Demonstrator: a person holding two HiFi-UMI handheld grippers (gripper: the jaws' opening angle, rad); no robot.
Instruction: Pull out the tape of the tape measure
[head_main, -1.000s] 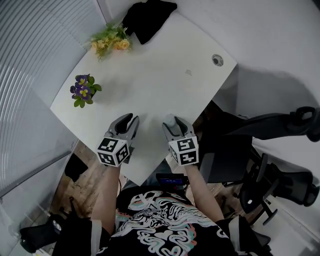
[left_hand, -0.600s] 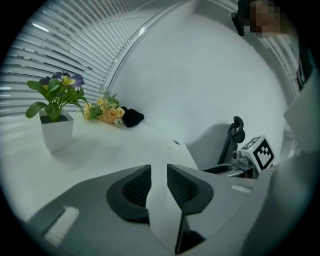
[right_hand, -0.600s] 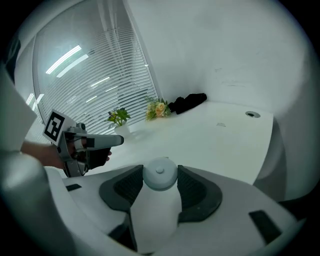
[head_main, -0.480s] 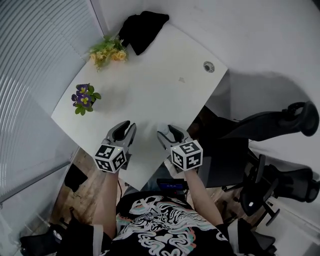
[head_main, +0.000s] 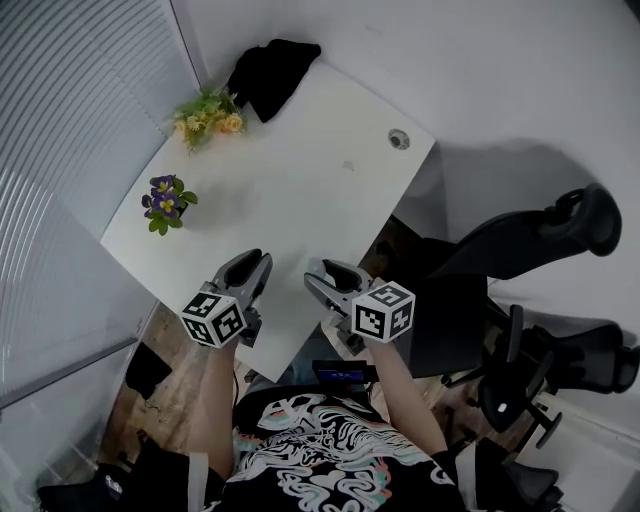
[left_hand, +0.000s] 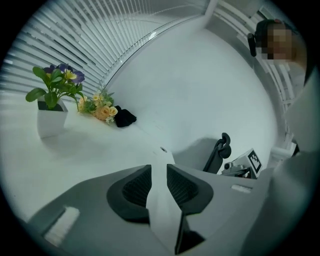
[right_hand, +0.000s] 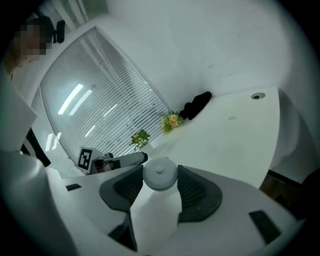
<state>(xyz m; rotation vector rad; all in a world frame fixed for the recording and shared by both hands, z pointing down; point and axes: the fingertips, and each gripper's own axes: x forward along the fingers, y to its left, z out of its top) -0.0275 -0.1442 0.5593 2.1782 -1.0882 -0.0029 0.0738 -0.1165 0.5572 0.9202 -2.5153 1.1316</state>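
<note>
In the right gripper view a round pale grey tape measure (right_hand: 159, 176) with a small centre button sits between the dark pads, and my right gripper (right_hand: 160, 186) is shut on it. No tape shows drawn out. In the head view the right gripper (head_main: 320, 279) hovers over the front edge of the white table (head_main: 300, 190), angled leftward. Beside it, my left gripper (head_main: 255, 263) points at the table. Its jaws stand a narrow gap apart in the left gripper view (left_hand: 159, 176), and only white tabletop shows between them.
A potted purple flower (head_main: 165, 200) stands at the table's left edge. A yellow flower bunch (head_main: 205, 112) and a black cloth (head_main: 268, 72) lie at the far corner. A cable hole (head_main: 398, 139) marks the right corner. Black office chairs (head_main: 520, 240) stand to the right.
Both grippers have drawn back toward the table's front edge. The right one has rolled and now points more leftward, still holding the tape measure.
</note>
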